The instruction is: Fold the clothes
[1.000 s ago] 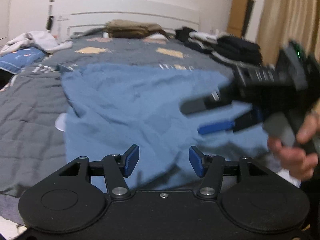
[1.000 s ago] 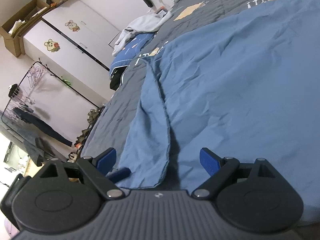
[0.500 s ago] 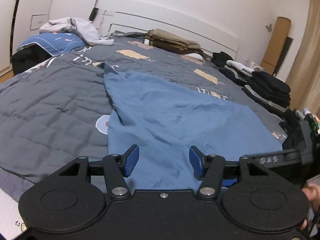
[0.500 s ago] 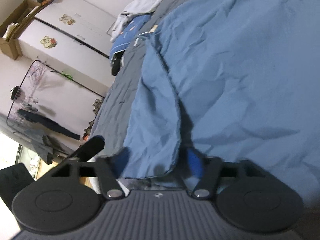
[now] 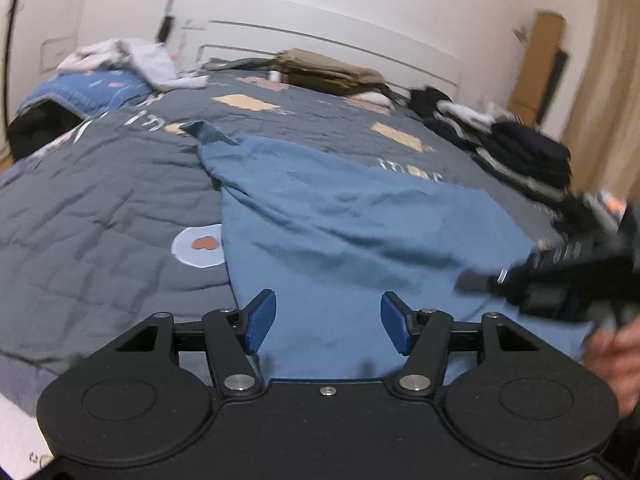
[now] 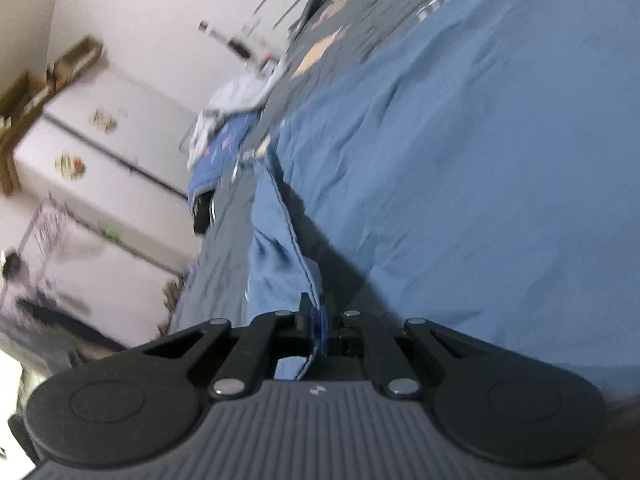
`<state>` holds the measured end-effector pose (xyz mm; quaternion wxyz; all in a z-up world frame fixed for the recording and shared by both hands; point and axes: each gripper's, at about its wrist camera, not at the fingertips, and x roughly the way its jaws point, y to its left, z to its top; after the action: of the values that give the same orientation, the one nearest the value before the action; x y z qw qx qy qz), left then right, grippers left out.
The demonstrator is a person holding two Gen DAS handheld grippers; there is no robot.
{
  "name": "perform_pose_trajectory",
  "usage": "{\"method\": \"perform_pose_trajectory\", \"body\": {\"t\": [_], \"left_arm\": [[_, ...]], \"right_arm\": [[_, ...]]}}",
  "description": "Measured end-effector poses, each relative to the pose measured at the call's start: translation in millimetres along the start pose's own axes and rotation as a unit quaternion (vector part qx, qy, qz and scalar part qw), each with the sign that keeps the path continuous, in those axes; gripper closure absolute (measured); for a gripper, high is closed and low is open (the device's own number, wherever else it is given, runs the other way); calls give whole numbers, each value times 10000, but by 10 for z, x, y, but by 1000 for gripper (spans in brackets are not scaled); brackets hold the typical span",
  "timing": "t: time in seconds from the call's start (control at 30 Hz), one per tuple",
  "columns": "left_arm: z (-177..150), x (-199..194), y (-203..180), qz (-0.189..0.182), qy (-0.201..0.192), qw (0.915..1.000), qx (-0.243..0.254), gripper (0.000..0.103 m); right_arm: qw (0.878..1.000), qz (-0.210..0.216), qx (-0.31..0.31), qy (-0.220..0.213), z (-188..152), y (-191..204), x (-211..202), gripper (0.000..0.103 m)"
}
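While the left gripper (image 5: pixel 328 328) hovered low over the near edge of the bed (image 5: pixel 100 216), its blue fingers (image 5: pixel 262 320) stood parted and were opening a little wider, with nothing pressed between them. Beyond them in the left wrist view, the blue garment (image 5: pixel 340 220) lay spread and creased across the grey quilt, one corner (image 5: pixel 208 132) reaching toward the far left. At the right edge of that view the right gripper (image 5: pixel 476 282) came in blurred, low against the garment's right side, and a hand (image 5: pixel 616 364) showed below it. Against the far headboard (image 5: pixel 320 24) sat a folded tan pile (image 5: pixel 328 70), a white heap (image 5: pixel 128 60) lay at the far left on a blue pillow (image 5: pixel 88 88), and dark stacked clothes (image 5: pixel 520 156) ran along the far right side of the bed.

Seen from the right wrist view, the scene was tilted. The right gripper's (image 6: pixel 316 326) fingers were clenched on a hemmed edge of the blue garment (image 6: pixel 480 160), and the seamed fold (image 6: pixel 288 240) ran away from the pads toward the far end of the bed. The rest of the cloth filled the right of this view. A white wardrobe (image 6: pixel 112 152) with small stickers stood at the left, and a clothes rack (image 6: pixel 44 248) near it was too blurred to read.
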<state>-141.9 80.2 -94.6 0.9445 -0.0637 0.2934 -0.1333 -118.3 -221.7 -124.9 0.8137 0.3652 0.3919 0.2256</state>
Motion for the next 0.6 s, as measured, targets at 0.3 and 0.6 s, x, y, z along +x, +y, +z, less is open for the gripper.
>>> {"method": "perform_pose_trajectory", "body": {"t": [0.3, 0.6], "left_arm": [[-247, 190, -616, -123, 304, 9882, 1496, 40], [-383, 369, -1092, -276, 377, 9704, 2369, 40]], "right_arm": [[9975, -148, 262, -643, 207, -191, -409, 100], [9858, -610, 660, -1420, 367, -651, -987, 100]]}}
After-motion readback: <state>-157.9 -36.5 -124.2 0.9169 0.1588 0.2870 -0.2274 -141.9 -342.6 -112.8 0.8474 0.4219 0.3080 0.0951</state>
